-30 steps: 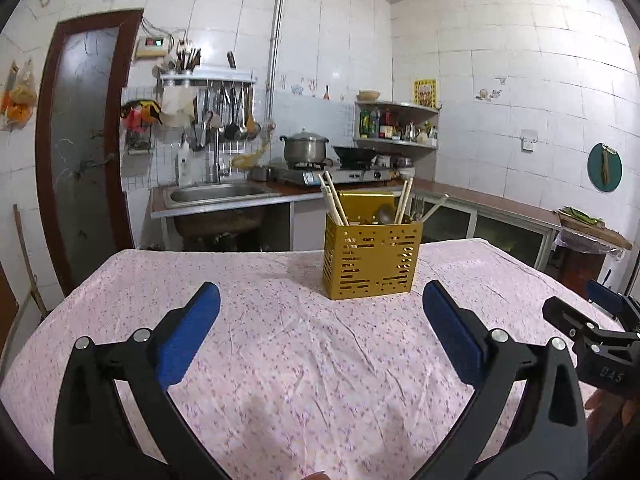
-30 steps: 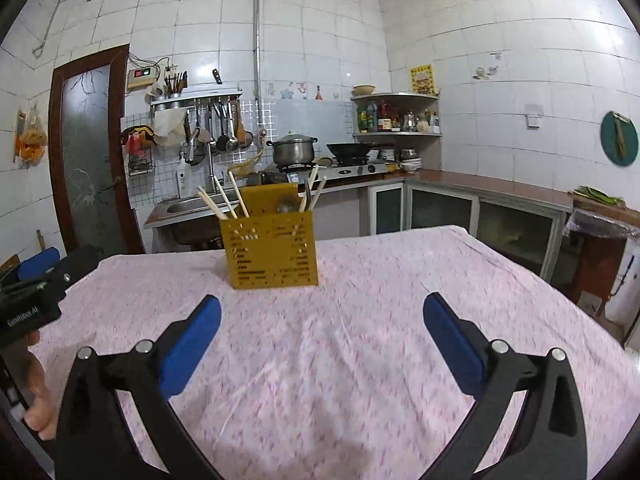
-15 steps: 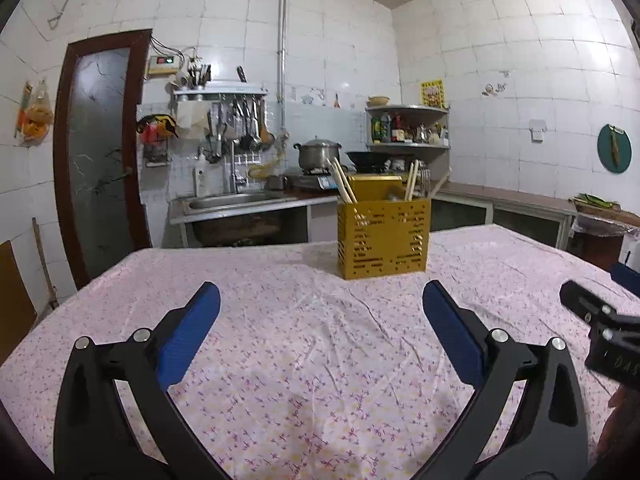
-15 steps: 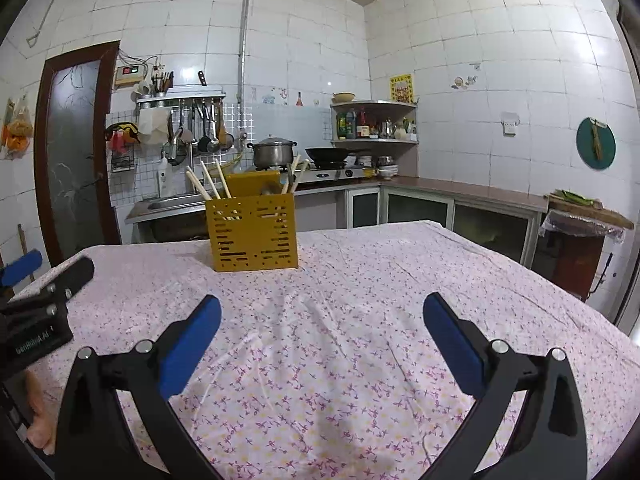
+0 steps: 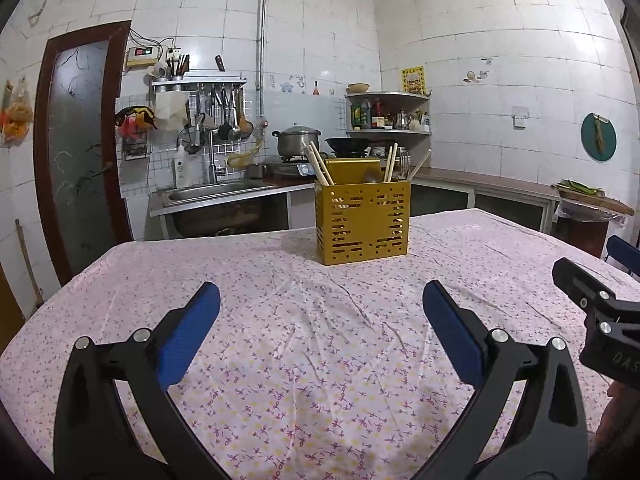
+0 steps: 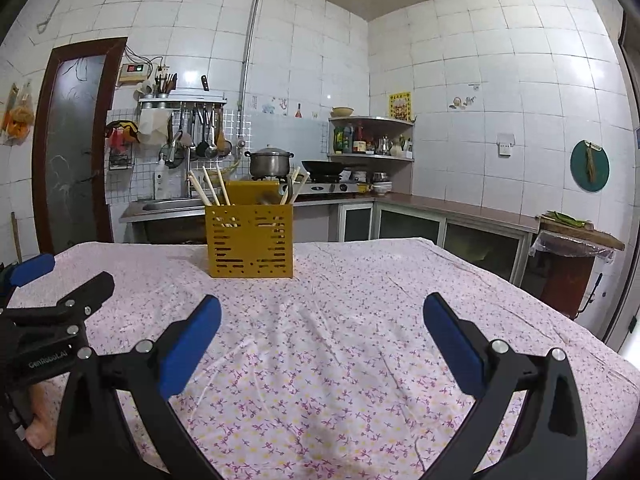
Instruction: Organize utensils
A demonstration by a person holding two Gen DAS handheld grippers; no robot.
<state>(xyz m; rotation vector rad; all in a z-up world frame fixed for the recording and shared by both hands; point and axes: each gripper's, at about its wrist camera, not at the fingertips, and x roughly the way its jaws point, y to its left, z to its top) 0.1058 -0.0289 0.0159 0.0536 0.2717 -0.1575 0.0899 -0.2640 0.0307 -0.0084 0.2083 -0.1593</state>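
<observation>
A yellow perforated utensil holder (image 5: pixel 362 222) stands upright near the far end of the table; it also shows in the right wrist view (image 6: pixel 249 240). Wooden chopsticks (image 5: pixel 318 164) and other utensils (image 5: pixel 404 164) stick out of its top. My left gripper (image 5: pixel 320 304) is open and empty, well short of the holder. My right gripper (image 6: pixel 320 316) is open and empty, also short of it. Each gripper shows at the edge of the other's view.
The table wears a pink flowered cloth (image 5: pixel 300 320). Behind it are a sink (image 5: pixel 216 192), a stove with a pot (image 5: pixel 298 140), a corner shelf (image 5: pixel 388 114) and a counter (image 6: pixel 460 212). A door (image 5: pixel 76 144) is at left.
Both wrist views have tilted upward and drawn slightly back from the holder. Both grippers stay open and empty.
</observation>
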